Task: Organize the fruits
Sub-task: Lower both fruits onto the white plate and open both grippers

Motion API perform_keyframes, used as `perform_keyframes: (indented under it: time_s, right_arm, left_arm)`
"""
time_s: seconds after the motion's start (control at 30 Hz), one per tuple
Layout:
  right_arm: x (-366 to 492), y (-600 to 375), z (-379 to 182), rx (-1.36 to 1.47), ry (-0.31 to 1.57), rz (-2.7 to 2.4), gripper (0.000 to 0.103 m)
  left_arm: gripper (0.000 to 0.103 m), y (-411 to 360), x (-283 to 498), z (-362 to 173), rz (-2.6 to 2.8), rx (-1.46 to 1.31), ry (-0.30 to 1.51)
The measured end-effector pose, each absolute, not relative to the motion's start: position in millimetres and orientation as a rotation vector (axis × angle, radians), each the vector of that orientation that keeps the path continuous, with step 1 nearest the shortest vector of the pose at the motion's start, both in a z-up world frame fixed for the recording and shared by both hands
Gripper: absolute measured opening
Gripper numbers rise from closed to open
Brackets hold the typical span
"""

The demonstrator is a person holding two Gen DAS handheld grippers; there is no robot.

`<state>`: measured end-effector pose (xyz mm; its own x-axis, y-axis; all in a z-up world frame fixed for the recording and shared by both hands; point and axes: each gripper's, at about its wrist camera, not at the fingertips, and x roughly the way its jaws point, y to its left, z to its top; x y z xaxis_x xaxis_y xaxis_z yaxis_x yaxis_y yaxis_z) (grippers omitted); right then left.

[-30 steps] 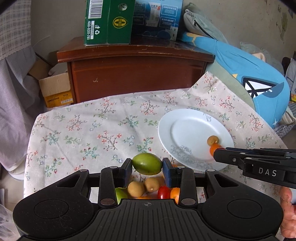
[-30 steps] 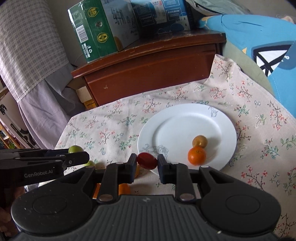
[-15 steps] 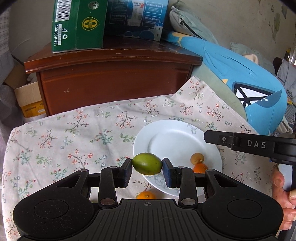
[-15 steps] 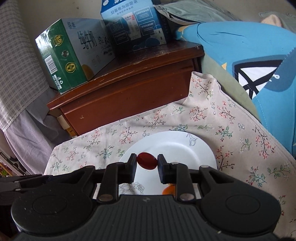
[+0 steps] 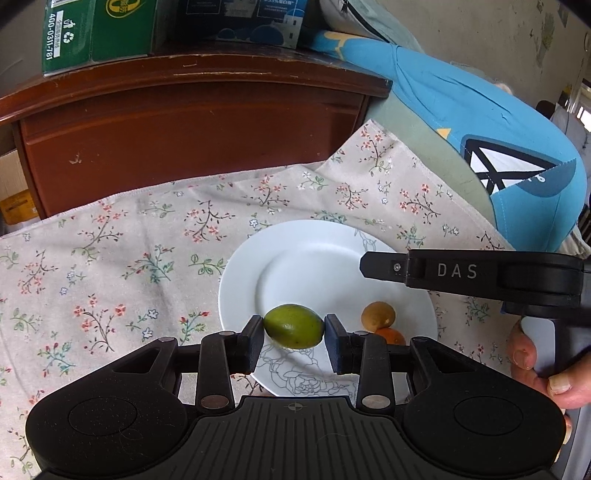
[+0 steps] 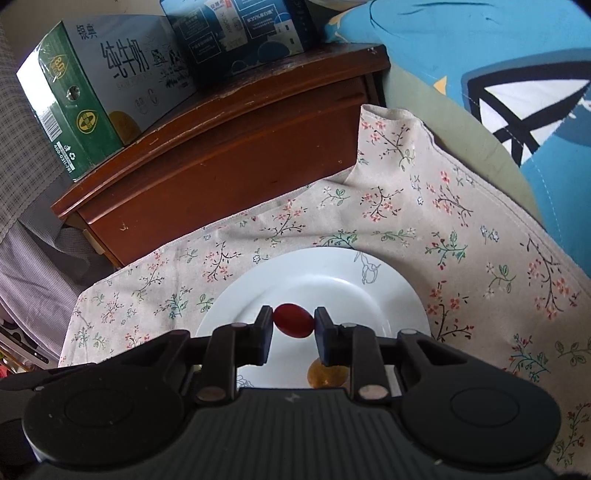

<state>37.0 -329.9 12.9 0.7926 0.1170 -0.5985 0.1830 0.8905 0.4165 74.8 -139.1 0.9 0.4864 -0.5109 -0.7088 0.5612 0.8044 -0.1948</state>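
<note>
one white plate, one green fruit, one red fruit, one brown fruit, one orange fruit, two cartons: one green carton, one blue carton, one wooden cabinet.

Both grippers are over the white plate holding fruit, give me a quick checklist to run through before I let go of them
1. Left gripper clamped on the green fruit: ok.
2. Right gripper clamped on the red fruit: ok.
3. Both fruits above the white plate: ok.
4. Bare plate free for landing, away from the brown fruit and orange fruit already on it: ok.
5. Fruits low enough to release without rolling: cannot tell.
6. Grippers clear of each other: ok in the left wrist view.
</note>
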Motion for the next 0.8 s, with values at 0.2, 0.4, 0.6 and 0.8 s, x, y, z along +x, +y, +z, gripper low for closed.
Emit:
perform_keyframes:
  time_s: [0.2,0.4,0.6,0.8]
  right_arm:
    - [48.1,-334.9,-0.6,0.504,0.695,-0.062,0.024]
    - [52.0,-337.2,-4.4,0.530,0.695,-0.078,0.027]
    - [50.2,-341.0,1.9,0.566,0.669,-0.078,0.032]
    - [47.3,-337.0,11.9,0.525,0.641,-0.079,0.040]
  left_arm:
    - [0.033,-150.4,79.4,-6.8,-0.659,0.062,0.861]
    - [0.034,-155.3,82.9,-7.0,-0.660,0.059,0.851]
    - [0.053,-152.6,83.5,3.3,-0.622,0.041,0.836]
    - [0.068,-141.7,81.5,20.4,-0.548,0.065,0.808]
